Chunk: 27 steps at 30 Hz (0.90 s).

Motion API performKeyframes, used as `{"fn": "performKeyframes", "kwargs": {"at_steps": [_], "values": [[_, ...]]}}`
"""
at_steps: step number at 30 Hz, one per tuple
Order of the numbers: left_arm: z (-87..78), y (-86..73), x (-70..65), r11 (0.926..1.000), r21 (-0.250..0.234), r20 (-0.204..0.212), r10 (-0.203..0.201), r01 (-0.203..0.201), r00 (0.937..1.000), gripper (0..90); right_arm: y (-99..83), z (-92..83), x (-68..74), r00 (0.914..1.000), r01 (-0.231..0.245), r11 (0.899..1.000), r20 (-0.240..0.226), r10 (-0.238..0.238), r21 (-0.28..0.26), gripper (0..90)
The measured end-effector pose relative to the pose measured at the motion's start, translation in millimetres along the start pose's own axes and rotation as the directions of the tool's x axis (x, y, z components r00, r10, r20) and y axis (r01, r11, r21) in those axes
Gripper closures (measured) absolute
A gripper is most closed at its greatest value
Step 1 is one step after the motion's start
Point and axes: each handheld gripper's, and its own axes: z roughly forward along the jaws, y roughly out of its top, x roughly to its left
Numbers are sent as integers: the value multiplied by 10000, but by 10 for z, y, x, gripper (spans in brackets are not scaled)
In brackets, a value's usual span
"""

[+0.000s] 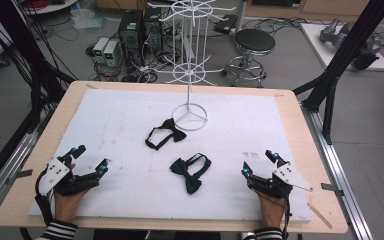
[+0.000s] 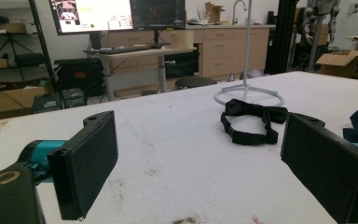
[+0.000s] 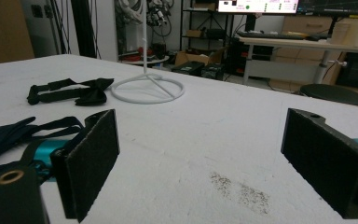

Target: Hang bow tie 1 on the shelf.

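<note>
Your left gripper (image 1: 91, 159) rests at the near left corner of the white foam-covered table (image 1: 260, 125), held in your left hand (image 1: 69, 200), its two black jaws standing wide apart with nothing between them; in the left gripper view those jaws frame bare white surface. To the right and farther from you lies a black fabric bow tie with a looped strap (image 1: 165, 134), flat on the board just left of the round base of the white wire display stand (image 1: 190, 118), close to that ring but apart from it. Nearer to you and a little further right lies a second, dark navy bow tie with its strap (image 1: 191, 171), roughly midway between your two grippers and well apart from both. At the near right, your right gripper (image 1: 260, 162) sits in your right hand (image 1: 271, 210), its jaws likewise spread wide and empty, the pads clear of the board's speckled patch (image 3: 240, 189) in the right gripper view.
</note>
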Motion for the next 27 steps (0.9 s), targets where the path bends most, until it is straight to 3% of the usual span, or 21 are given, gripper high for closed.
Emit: {"fn": "performKeyframes", "kwargs": {"at_steps": [8, 11, 16, 22, 27], "values": [[-1, 0, -11, 10000, -35, -7, 68, -68, 10000, 113, 28, 33, 12, 9993, 354, 9990, -100, -352, 280, 107], [1, 2, -8, 10000, 27, 13, 57, -57, 10000, 114, 97, 4, 4, 9998, 91, 9995, -180, -86, 309, 107], [4, 3, -22, 9997, 44, 23, 249, -249, 9997, 115, 198, -26, 27, 9996, 197, 9994, -211, -191, 293, 107], [1, 1, -17, 9999, -8, 0, 173, -173, 9999, 115, 336, 40, 137, 9953, 594, 9930, -819, -511, 1017, 107], [0, 1, -17, 9999, -15, 3, 149, -149, 9999, 116, 477, 93, 209, 9897, 855, 9892, -1247, -706, 1188, 106]]}}
